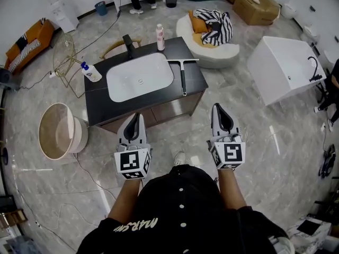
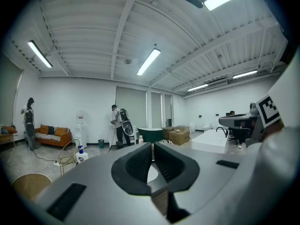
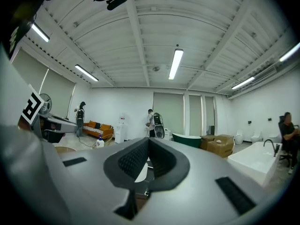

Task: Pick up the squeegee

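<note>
The squeegee point(image 1: 183, 76) lies on the right part of a black vanity top point(image 1: 194, 81), its pale blade at the far end and its dark handle pointing toward me, just right of the white basin point(image 1: 140, 77). My left gripper point(image 1: 137, 115) is held in front of the vanity's near edge, shut and holding nothing. My right gripper point(image 1: 217, 108) is level with it, past the vanity's right corner and short of the squeegee, also shut with nothing in it. In the left gripper view the left gripper point(image 2: 152, 146) has its tips touching; the right gripper point(image 3: 148, 140) looks the same in its own view. Neither gripper view shows the squeegee.
On the vanity stand a black faucet point(image 1: 128, 45), a pink bottle point(image 1: 160, 37) and a spray bottle point(image 1: 91, 72). A round beige tub point(image 1: 58, 131) sits on the floor at the left, a white bathtub point(image 1: 283, 67) at the right. Cables cross the floor. People stand at the back wall.
</note>
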### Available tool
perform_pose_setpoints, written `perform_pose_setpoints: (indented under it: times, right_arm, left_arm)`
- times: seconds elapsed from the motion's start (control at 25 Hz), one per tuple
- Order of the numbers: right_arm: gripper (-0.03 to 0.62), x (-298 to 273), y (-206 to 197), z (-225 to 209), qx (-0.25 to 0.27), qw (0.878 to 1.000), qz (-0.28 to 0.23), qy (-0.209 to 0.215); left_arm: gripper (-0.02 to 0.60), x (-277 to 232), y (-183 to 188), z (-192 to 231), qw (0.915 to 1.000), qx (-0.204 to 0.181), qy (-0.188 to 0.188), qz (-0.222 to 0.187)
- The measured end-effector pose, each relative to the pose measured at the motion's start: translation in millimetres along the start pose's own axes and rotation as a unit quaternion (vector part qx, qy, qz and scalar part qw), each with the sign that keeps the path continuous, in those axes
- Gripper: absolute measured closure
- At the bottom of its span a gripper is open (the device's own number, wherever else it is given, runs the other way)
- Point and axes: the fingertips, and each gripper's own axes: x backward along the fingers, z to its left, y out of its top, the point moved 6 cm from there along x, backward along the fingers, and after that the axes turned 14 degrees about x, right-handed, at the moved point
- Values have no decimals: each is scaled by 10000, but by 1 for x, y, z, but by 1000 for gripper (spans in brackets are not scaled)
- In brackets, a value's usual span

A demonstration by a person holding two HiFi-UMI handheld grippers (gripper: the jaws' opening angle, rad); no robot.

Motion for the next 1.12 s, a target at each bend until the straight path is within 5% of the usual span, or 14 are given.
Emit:
perform_pose_setpoints:
  times: [0.56,1.12]
  right_arm:
    - [597,-75,-25,-37,-46,9992,127,366]
    - [597,-168,-32,-43,104,9993,289,212]
  left_arm:
    - [560,-69,3,0,9993,-9,332,186]
    - [560,-173,18,44,9999,45,-4,158]
